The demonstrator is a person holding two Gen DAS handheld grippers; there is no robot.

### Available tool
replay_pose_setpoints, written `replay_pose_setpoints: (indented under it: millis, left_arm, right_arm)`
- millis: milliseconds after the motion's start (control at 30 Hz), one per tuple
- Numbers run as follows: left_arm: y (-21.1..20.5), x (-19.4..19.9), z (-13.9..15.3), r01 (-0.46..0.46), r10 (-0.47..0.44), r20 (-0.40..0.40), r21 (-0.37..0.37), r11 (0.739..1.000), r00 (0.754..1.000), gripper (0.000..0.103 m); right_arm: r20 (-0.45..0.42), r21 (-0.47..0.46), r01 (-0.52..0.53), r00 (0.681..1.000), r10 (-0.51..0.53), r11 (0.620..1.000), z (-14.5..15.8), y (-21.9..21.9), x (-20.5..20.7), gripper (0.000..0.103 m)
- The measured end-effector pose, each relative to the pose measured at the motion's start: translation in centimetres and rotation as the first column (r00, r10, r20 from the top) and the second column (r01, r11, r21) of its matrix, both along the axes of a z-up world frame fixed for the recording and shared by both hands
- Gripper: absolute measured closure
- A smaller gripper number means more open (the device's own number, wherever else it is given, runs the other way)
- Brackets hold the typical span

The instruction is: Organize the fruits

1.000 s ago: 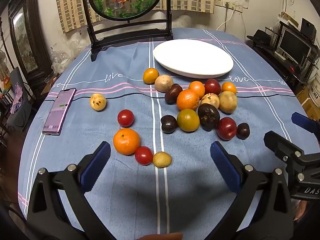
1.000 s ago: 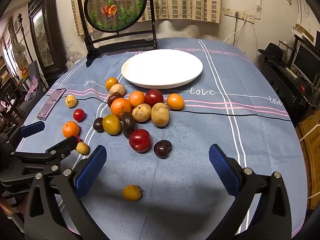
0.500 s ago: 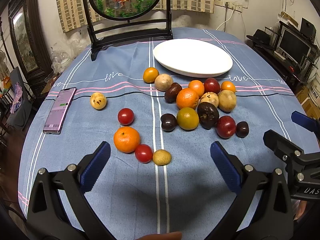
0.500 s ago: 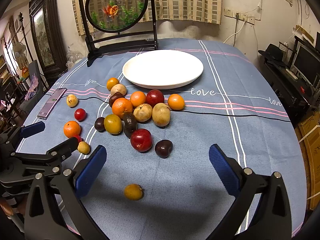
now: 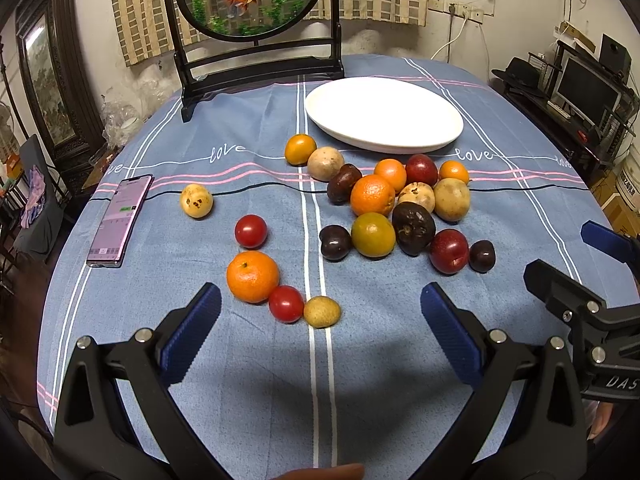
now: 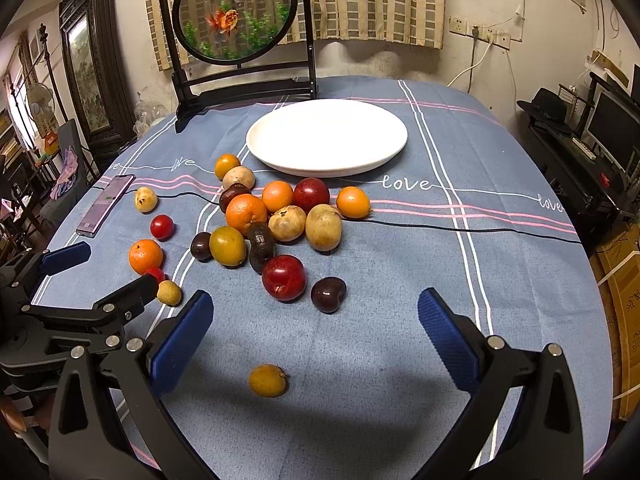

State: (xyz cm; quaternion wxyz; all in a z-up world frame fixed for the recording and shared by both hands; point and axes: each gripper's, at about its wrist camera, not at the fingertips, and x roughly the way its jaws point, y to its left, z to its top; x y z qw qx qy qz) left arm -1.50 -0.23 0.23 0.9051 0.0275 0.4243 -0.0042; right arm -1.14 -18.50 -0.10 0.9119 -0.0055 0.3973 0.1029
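1. The fruits lie loose on the blue tablecloth (image 5: 240, 380), none of them on the white plate (image 5: 384, 114), which sits beyond them, well ahead of both grippers.
2. Just ahead of the left gripper (image 5: 320, 320), between its spread fingers, sit an orange mandarin (image 5: 252, 276), a red tomato (image 5: 285, 303) and a small yellow-brown fruit (image 5: 322, 311), touching in a row.
3. The left gripper is released and holds nothing.
4. Further ahead and to its right lies the main cluster, with a dark purple fruit (image 5: 413, 227) in its middle.
5. The right gripper (image 6: 316, 326) is likewise released and empty; a small yellow fruit (image 6: 267, 380) lies alone close below it, between its fingers.
6. Ahead of it sit a red plum (image 6: 284, 277) and a dark cherry (image 6: 328, 294).
7. A phone (image 5: 120, 220) lies far left of the left gripper.
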Motion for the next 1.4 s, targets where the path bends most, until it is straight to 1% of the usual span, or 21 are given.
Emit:
replay_pose_setpoints:
  millis: [1400]
  left_arm:
    - [-0.09, -0.17, -0.07, 0.001, -0.001, -0.001, 0.002, 1.0, 1.0, 0.002]
  right_arm:
    - [-0.002, 0.004, 0.0, 1.0, 0.0, 1.0, -0.28, -0.06, -0.12, 0.001]
